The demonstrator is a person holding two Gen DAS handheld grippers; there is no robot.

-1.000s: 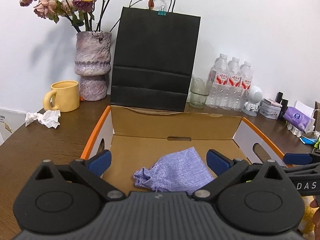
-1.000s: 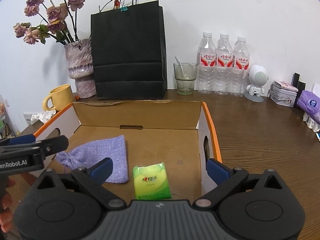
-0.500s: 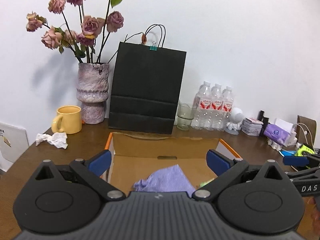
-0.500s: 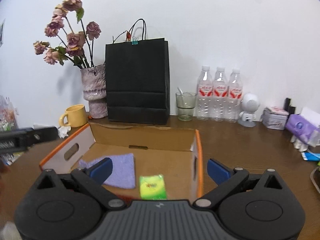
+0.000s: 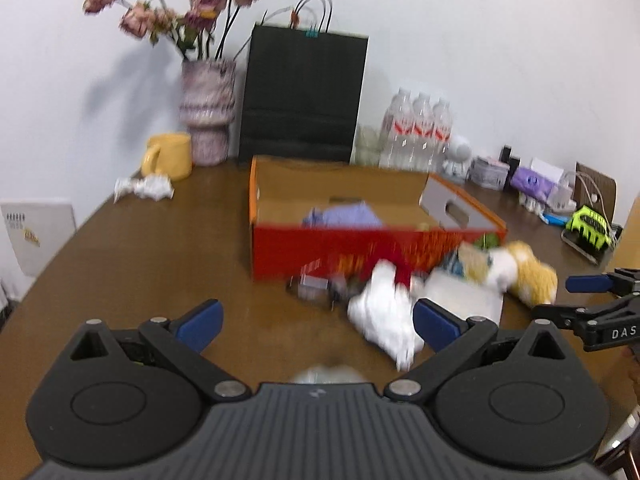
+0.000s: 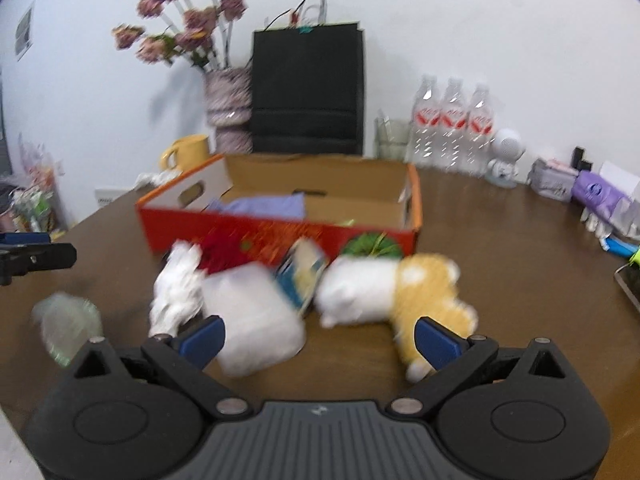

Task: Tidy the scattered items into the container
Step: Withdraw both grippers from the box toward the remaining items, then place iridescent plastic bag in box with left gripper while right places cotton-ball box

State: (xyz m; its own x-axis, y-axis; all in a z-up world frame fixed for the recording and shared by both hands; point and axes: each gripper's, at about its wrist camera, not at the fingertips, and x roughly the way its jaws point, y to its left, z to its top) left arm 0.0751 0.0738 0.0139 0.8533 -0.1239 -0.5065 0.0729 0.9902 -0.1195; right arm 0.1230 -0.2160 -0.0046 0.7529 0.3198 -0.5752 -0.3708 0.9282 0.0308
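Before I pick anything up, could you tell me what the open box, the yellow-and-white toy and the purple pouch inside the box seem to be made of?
The box looks like cardboard: matte brown inner walls, printed red outside. The toy looks like plush fabric, with a fuzzy, soft outline. The pouch seems to be woven cloth, limp and creased, though blur hides the weave.

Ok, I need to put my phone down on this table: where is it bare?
Bare wood lies left of the orange box, below the crumpled tissue, and right of the box before the purple pack. In front of the box, the plush toy crowds it.
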